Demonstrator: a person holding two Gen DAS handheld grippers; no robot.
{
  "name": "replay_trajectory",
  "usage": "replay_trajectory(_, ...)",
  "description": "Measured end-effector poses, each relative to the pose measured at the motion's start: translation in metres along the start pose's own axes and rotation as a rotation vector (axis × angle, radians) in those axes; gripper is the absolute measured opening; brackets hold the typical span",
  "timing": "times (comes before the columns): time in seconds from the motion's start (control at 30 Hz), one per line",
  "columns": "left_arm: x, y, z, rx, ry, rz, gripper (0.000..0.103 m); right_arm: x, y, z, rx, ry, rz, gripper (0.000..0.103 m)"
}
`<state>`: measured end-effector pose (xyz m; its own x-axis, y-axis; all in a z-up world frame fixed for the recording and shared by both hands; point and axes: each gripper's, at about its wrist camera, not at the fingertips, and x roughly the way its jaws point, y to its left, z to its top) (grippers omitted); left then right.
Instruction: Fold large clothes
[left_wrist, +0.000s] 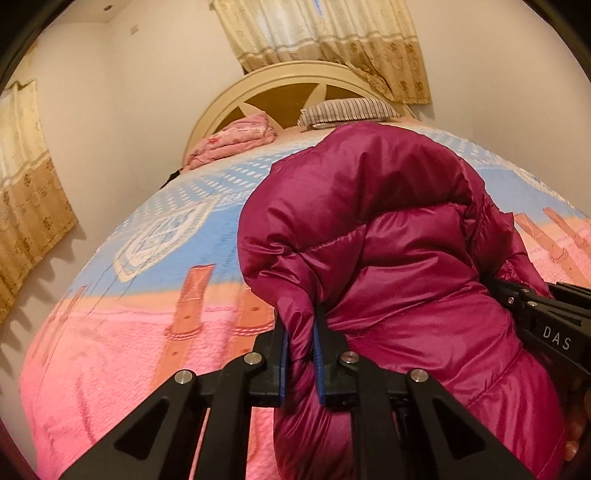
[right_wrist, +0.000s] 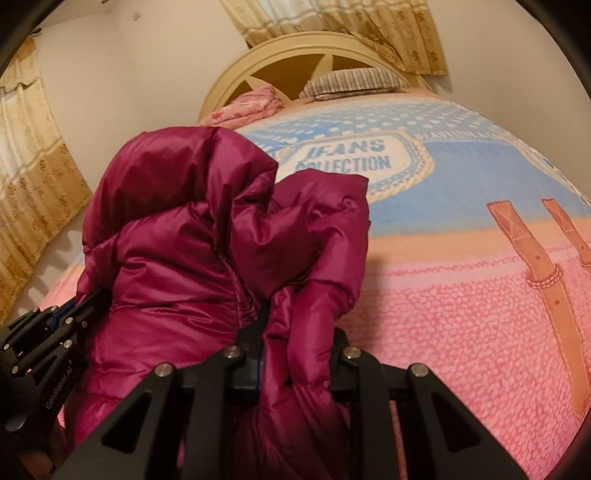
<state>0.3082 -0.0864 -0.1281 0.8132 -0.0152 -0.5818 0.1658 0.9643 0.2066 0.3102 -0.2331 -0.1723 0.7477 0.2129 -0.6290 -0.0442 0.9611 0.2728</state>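
A shiny magenta puffer jacket (left_wrist: 388, 240) lies bunched on the bed, its near part raised off the bedspread. My left gripper (left_wrist: 301, 332) is shut on a fold of the jacket's left edge, the fabric pinched between its blue pads. In the right wrist view my right gripper (right_wrist: 295, 332) is shut on a thicker bunch of the jacket (right_wrist: 177, 236) at its right edge. Each gripper shows in the other's view: the right one (left_wrist: 517, 299) at the jacket's far side, the left one (right_wrist: 74, 310) at the lower left.
The bed carries a pink and blue bedspread (right_wrist: 461, 277) with a "JEANS COLLECTION" patch. At its head are a striped pillow (left_wrist: 347, 112), a folded pink quilt (left_wrist: 232, 142) and a cream headboard (left_wrist: 295, 74). Patterned curtains (left_wrist: 29, 206) hang on the left and behind the bed.
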Motion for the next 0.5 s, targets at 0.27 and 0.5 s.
replay_trajectory(0.27, -0.03, 0.04, -0.004, -0.061, -0.029, 0.043, 0.011, -0.014, 0.04, 0.005, -0.054, -0.03, 0.061, 0.022)
replay_trajectory(0.5, -0.048, 0.079, -0.012, -0.103, -0.038, 0.083, 0.011, -0.014, 0.075, 0.009, -0.105, -0.037, 0.113, 0.022)
